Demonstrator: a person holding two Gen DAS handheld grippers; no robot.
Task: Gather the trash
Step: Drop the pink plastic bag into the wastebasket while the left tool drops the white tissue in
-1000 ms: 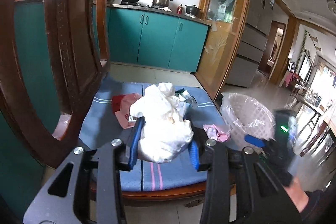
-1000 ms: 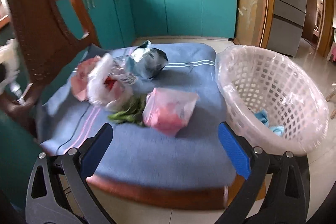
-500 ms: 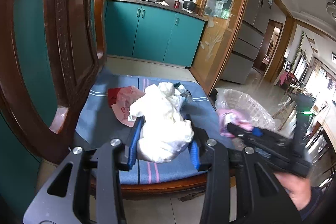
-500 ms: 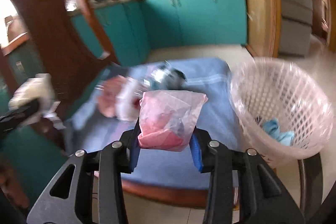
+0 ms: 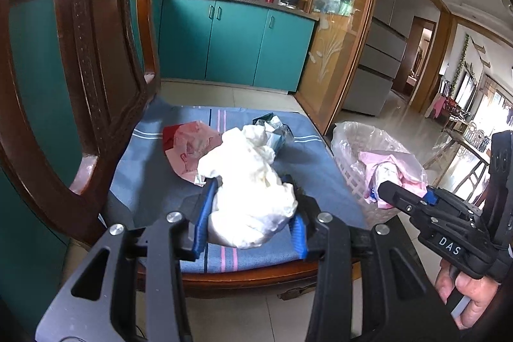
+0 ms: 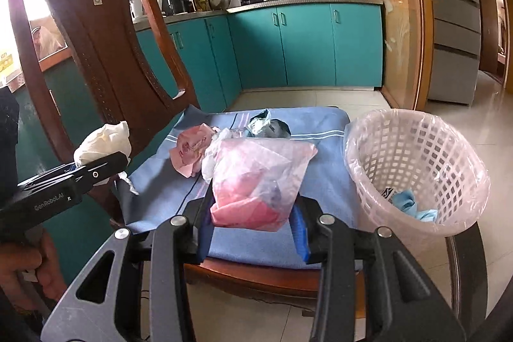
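My left gripper (image 5: 250, 225) is shut on a crumpled white bag (image 5: 250, 181), held above the front of the blue chair cushion (image 5: 154, 169); it also shows in the right wrist view (image 6: 102, 143). My right gripper (image 6: 253, 225) is shut on a clear bag with pink contents (image 6: 256, 185), held above the cushion's front, left of the white lattice basket (image 6: 413, 162). In the left wrist view the pink bag (image 5: 394, 169) hangs in front of the basket (image 5: 349, 143). A pink wrapper (image 6: 189, 149) and a dark foil bag (image 6: 269, 125) lie on the cushion.
The cushion sits on a wooden chair whose tall back (image 6: 96, 53) stands at the left. The basket is lined with plastic and holds a blue item (image 6: 410, 202). Teal kitchen cabinets (image 6: 304, 47) stand behind, with tiled floor around.
My right gripper closed on the pink bag and lifted it off the cushion, drawing back toward the front. My left gripper kept holding the white bag and moved little.
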